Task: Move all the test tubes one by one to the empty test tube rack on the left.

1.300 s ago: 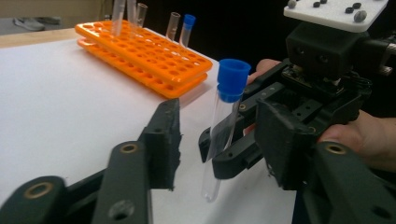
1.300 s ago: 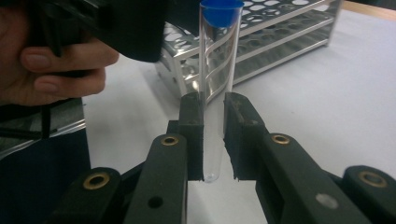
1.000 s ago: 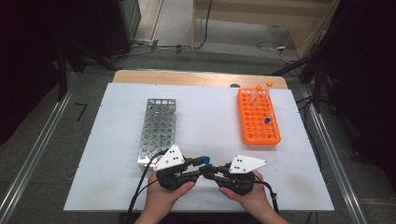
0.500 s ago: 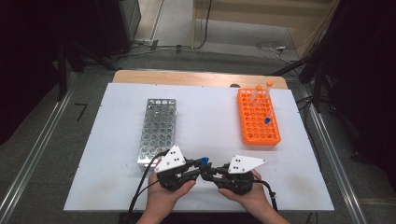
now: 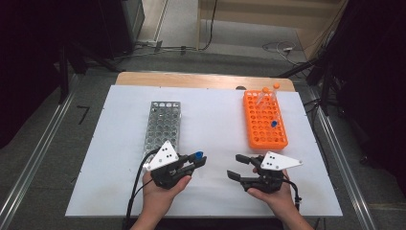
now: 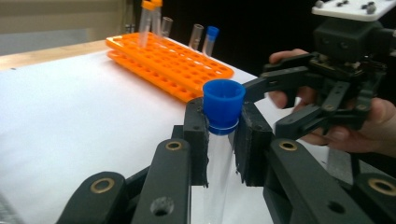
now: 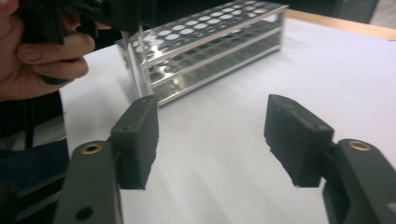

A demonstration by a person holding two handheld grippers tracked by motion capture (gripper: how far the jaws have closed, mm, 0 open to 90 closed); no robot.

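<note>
- The left gripper [image 5: 197,162] has its jaws clamped on a clear tube [image 6: 218,158] with a blue cap [image 6: 223,100], gripping just below the cap; in the high view the cap [image 5: 198,155] sits at the jaw tips, above the white surface [image 5: 210,124].
- The right gripper [image 5: 238,166] is spread wide with nothing between its jaws, near the left one but apart from it.
- The metal rack [image 5: 162,125] stands just beyond the left hand [image 5: 163,189].
- The orange rack [image 5: 264,120] lies beyond the right hand [image 5: 273,191], carrying a few tubes, one with a blue cap [image 5: 274,123].
</note>
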